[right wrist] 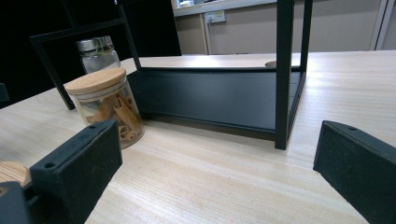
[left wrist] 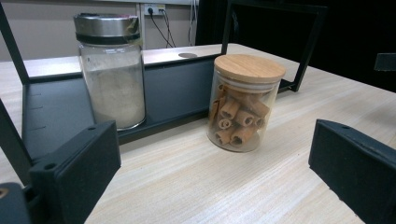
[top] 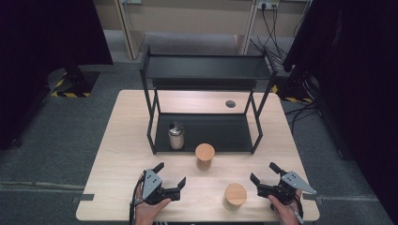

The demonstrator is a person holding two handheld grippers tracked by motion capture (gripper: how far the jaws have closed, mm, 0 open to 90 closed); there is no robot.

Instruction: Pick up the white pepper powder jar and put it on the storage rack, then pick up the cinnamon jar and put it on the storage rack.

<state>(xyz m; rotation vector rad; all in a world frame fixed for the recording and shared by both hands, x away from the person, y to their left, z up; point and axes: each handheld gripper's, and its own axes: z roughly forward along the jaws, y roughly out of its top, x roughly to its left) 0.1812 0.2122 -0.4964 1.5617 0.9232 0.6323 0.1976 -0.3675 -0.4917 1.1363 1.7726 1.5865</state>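
Note:
A black two-tier metal rack [top: 206, 70] stands on the wooden table [top: 126, 140]. On its lower shelf, at the left, sits a glass jar with a metal lid [top: 176, 136] [left wrist: 112, 70] [right wrist: 97, 53], holding pale powder. A wood-lidded glass jar of cinnamon sticks [top: 205, 156] [left wrist: 243, 102] [right wrist: 105, 105] stands on the table just in front of the rack. A second wood-lidded jar [top: 234, 196] [right wrist: 11, 171] sits near the front edge. My left gripper [top: 170, 176] [left wrist: 210, 177] is open, empty, near the front left. My right gripper [top: 264, 172] [right wrist: 219, 172] is open, empty, right of the second jar.
The rack's upper shelf [top: 206, 65] is bare. A round cable hole [top: 230, 103] is in the table behind the rack. Grey carpet, dark curtains and cables [top: 277, 33] surround the table.

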